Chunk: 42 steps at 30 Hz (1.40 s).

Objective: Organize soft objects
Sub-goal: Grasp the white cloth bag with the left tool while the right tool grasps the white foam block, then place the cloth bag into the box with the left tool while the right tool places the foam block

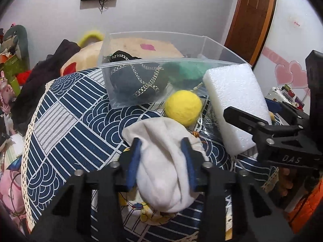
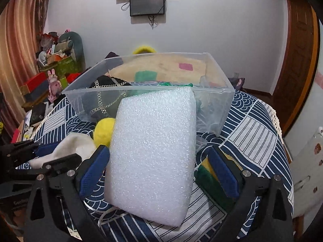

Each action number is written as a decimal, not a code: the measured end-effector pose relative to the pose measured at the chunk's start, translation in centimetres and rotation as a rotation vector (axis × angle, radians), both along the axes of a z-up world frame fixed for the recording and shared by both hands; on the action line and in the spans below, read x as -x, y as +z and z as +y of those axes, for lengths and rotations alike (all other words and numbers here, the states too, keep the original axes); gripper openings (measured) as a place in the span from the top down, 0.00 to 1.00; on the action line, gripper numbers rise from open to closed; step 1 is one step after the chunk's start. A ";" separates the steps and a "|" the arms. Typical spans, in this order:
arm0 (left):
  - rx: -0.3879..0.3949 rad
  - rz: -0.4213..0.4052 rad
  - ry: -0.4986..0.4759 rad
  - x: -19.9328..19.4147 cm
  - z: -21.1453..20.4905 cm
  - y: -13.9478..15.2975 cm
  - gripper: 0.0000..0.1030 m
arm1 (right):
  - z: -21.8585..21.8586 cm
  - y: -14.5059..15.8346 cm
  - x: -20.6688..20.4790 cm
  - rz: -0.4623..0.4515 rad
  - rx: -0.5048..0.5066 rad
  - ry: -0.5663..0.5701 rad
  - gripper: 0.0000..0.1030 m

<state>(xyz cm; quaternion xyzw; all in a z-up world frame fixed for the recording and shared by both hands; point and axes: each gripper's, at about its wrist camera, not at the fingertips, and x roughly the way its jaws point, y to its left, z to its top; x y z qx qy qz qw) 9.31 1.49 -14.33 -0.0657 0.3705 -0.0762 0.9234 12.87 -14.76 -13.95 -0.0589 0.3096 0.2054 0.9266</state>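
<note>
My left gripper (image 1: 163,157) is shut on a white sock (image 1: 161,161), its blue pads pressing both sides. A yellow felt ball (image 1: 183,107) lies just beyond it, in front of a clear plastic bin (image 1: 161,64) holding a black chained item (image 1: 137,80) and a green soft thing (image 1: 185,72). My right gripper (image 2: 157,165) straddles a white foam block (image 2: 153,151) that leans against the bin (image 2: 226,100). Its left pad touches the foam; a gap shows at the right pad. The sock (image 2: 70,147) and ball (image 2: 104,129) lie to its left.
A green and yellow sponge (image 2: 208,177) lies by my right gripper's right finger. A printed pouch (image 1: 153,211) lies under the sock. The blue patterned cloth (image 1: 70,121) covers the table. Clutter and boxes (image 2: 50,70) stand at the far left.
</note>
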 end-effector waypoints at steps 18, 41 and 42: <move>0.044 -0.098 0.014 2.5 0.9 3.8 0.91 | -1.0 1.7 1.2 -0.038 -0.044 0.032 0.55; 0.065 -0.299 0.046 1.4 2.5 12.5 0.91 | -2.9 5.8 1.7 -0.143 -0.143 -0.012 0.58; 0.063 -0.307 0.047 1.2 2.5 12.8 0.91 | -3.1 5.9 1.6 -0.147 -0.146 -0.012 0.58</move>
